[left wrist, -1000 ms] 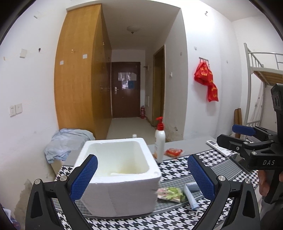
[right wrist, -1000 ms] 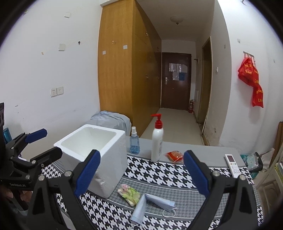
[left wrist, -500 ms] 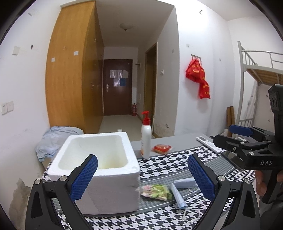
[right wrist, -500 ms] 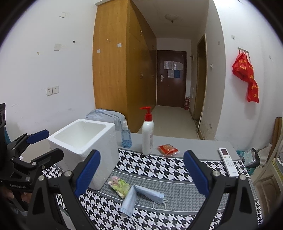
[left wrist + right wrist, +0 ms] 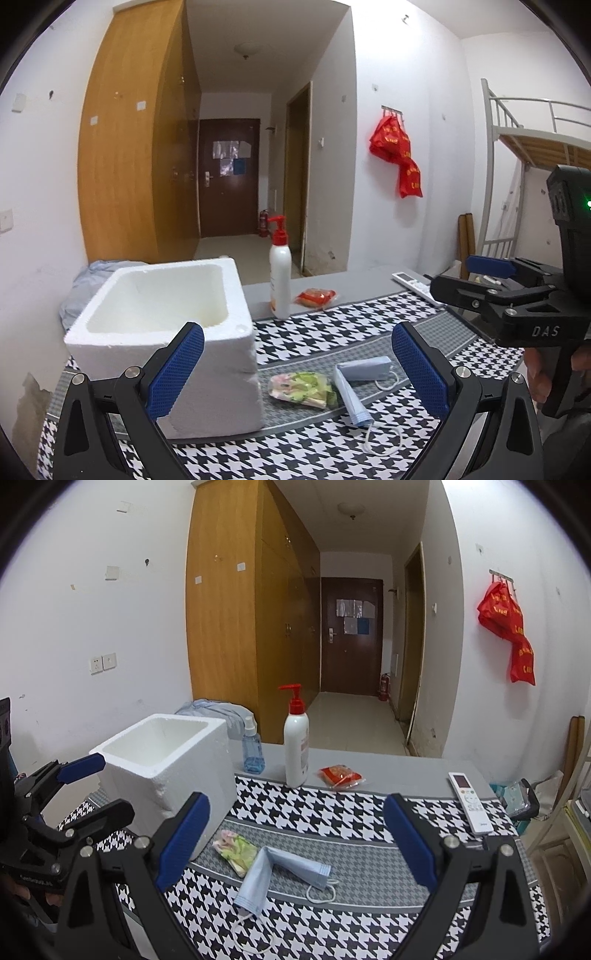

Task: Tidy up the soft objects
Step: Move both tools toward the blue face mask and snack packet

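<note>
A folded light-blue face mask [image 5: 280, 873] [image 5: 354, 384] lies on the houndstooth cloth, partly over a green and pink soft packet [image 5: 236, 851] [image 5: 301, 384]. Left of them stands an open white foam box [image 5: 166, 332] [image 5: 166, 760], which looks empty. A red packet [image 5: 340, 775] [image 5: 314, 297] rests further back by the pump bottle. My left gripper [image 5: 295, 373] is open above the packet and the box's near corner. Over the mask my right gripper [image 5: 295, 843] also stands open. Neither holds anything.
A white pump bottle with a red top [image 5: 296, 746] and a small blue spray bottle [image 5: 253, 751] stand behind the cloth. A white remote [image 5: 469, 803] lies at the right edge. Bluish fabric [image 5: 96, 277] is heaped behind the box. A person's hand [image 5: 543, 373] holds the right gripper.
Both cameras have pulled back and shifted right, so the box, packet and mask sit further left and the mask shows fully. Both grippers stay open.
</note>
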A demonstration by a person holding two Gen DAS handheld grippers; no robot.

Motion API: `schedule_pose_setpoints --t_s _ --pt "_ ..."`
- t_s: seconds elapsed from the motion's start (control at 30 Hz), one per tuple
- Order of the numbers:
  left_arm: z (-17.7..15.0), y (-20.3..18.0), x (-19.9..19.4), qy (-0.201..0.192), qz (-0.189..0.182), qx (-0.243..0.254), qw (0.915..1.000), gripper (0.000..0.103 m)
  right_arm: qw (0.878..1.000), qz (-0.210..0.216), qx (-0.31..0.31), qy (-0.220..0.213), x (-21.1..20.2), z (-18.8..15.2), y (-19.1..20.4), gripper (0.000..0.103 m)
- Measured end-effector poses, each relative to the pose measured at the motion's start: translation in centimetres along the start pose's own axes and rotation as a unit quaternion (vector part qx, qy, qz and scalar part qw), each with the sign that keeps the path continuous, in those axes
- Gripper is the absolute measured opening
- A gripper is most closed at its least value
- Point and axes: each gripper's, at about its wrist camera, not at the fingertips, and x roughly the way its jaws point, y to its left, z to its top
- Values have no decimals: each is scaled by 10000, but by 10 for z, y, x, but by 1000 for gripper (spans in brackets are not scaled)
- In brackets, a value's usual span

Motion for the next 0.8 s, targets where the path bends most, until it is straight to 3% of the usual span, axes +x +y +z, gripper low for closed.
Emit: schedule_pose_setpoints --t_s 0.5,0.8 --pt "-22 -14 19 273 -368 -57 9989 102 9996 -28 165 216 7 -21 -12 97" --pt "-37 -15 30 519 -254 -25 9983 102 9990 -66 191 408 15 -36 -16 97"
